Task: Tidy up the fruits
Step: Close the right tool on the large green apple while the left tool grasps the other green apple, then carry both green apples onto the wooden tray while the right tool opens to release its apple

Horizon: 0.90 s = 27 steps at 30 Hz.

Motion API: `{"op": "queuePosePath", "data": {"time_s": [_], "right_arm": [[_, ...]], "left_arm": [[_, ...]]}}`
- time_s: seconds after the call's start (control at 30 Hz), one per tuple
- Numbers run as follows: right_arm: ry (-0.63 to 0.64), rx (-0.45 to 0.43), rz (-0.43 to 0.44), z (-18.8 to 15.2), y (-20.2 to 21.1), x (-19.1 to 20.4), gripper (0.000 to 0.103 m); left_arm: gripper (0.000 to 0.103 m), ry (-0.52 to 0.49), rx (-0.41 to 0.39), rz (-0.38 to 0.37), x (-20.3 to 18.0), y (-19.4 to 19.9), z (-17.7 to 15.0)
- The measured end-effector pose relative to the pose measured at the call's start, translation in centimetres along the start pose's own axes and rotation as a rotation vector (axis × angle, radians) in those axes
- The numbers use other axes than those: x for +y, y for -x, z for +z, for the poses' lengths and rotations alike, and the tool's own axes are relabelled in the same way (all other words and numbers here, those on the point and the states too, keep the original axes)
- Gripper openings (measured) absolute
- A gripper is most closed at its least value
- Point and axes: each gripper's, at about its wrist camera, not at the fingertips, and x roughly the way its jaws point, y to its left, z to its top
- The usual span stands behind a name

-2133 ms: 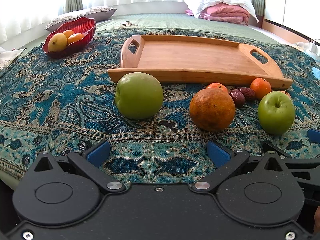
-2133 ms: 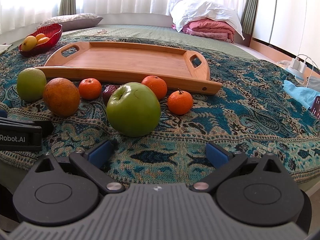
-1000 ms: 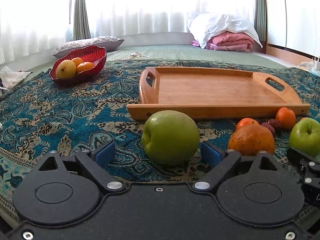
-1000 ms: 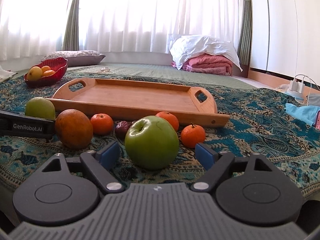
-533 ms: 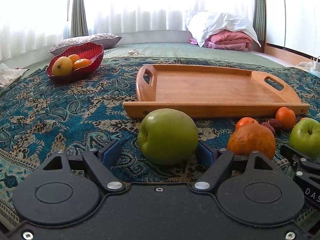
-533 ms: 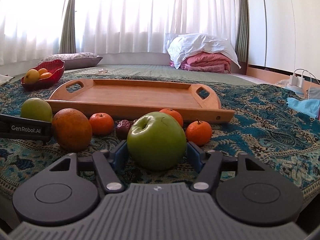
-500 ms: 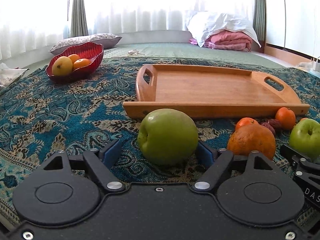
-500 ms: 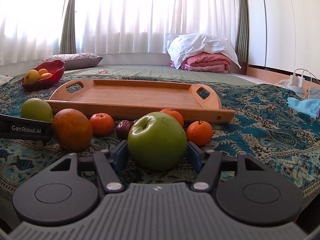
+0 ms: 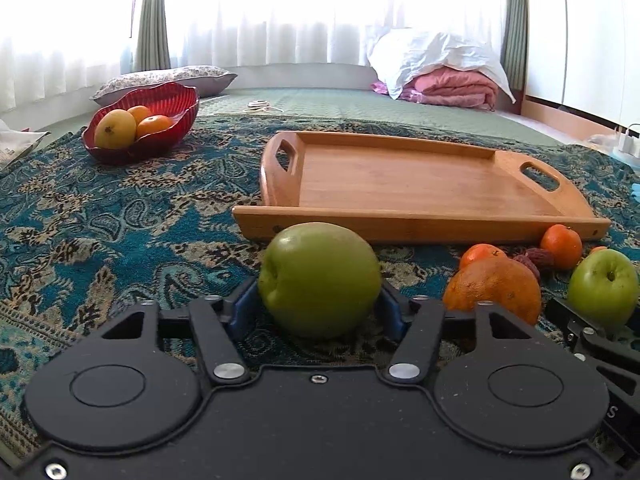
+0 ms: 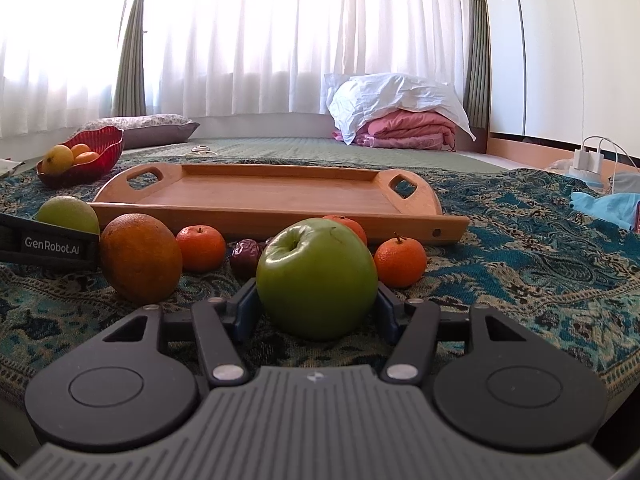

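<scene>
- Green fills the left wrist view: a dull green apple (image 9: 319, 280) sits on the patterned cloth (image 9: 120, 220) right between the blue pads of the left gripper (image 9: 318, 310).
- Its jaws have just been closing, and now both pads press the apple's sides. That's a grip!
- Straight ahead of this claw lies the wooden tray (image 9: 420, 224), bare inside.
- Off to the claw's right, a big orange (image 9: 492, 290), and beyond it a second green apple (image 9: 602, 282), the one the other claw holds.
- Far ahead to the left, a red bowl (image 9: 176, 136) with yellow and orange fruit in it.
- Over to the right wrist view: a shiny green apple (image 10: 317, 278), stem dimple up, between the pads of the right gripper (image 10: 316, 308).
- These jaws have just been closing too, and the pads are clamped on the apple's flanks.
- Just beside the claw's right, a small mandarin (image 10: 400, 262); to its left, a dark date (image 10: 246, 258), another mandarin (image 10: 201, 248) and the big orange.
- Tray dead ahead, just behind the fruit row.
</scene>
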Motion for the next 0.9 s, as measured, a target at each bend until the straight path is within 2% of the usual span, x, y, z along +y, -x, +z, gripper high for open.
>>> {"op": "queuePosePath", "data": {"time_s": [0.1,0.2,0.37,0.53,0.9], "right_arm": [[0.002,-0.002,-0.001,0.0,0.0,0.0,0.065],[0.002,0.000,-0.003,0.1,-0.1,0.0,0.059],[-0.036,-0.007,0.007,0.9,0.5,-0.2,0.059],[-0.071,-0.056,0.020,2.1,1.3,-1.0,0.059],[-0.127,-0.085,0.024,3.5,1.3,-2.9,0.059]], "left_arm": [[0.057,0.001,-0.001,0.000,0.0,0.0,0.0],[0.056,0.007,-0.015,0.002,-0.1,0.2,0.1],[0.056,-0.012,-0.075,0.035,-0.4,1.5,0.3],[0.056,-0.027,-0.129,0.041,-0.6,2.8,1.4],[0.056,-0.043,-0.150,0.032,-1.6,3.5,3.1]]}}
